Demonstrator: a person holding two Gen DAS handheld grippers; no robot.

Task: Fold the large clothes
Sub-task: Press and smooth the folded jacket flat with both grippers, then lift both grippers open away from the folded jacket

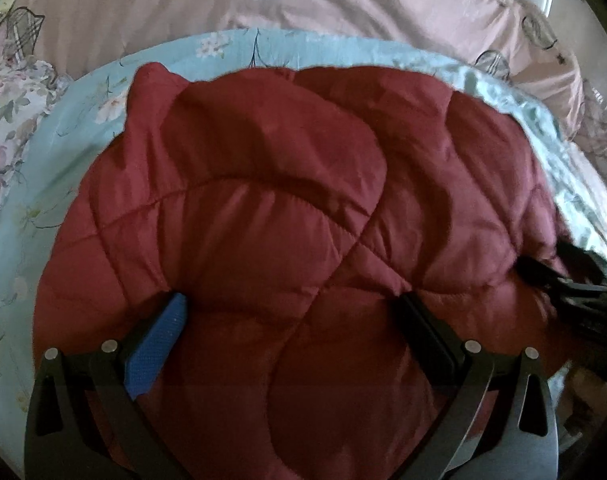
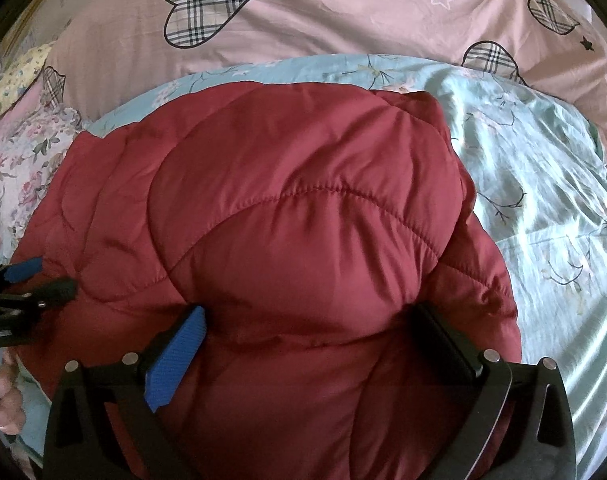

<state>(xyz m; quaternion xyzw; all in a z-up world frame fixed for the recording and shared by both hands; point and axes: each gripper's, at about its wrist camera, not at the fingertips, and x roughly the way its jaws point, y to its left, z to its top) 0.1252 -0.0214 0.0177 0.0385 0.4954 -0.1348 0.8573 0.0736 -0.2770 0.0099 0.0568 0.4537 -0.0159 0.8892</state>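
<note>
A dark red quilted jacket (image 1: 287, 184) lies bunched on the bed and fills the middle of both views. My left gripper (image 1: 291, 300) stands wide open over its near part, blue pad (image 1: 159, 348) on the left, black finger on the right, and puffy fabric bulges up between them. My right gripper (image 2: 309, 310) is also wide open, its tips sunk into the red jacket (image 2: 303, 208) near its right edge. The left gripper (image 2: 47, 278) shows at the left edge of the right wrist view, resting on the jacket. The right gripper (image 1: 575, 280) is a dark blur at the right of the left wrist view.
The jacket lies on a light teal floral sheet (image 2: 543, 200). Behind it is a pink duvet with plaid hearts (image 2: 343, 20). A floral pillow (image 2: 19, 152) sits at the left. A person's fingers (image 2: 5, 396) show at the lower left.
</note>
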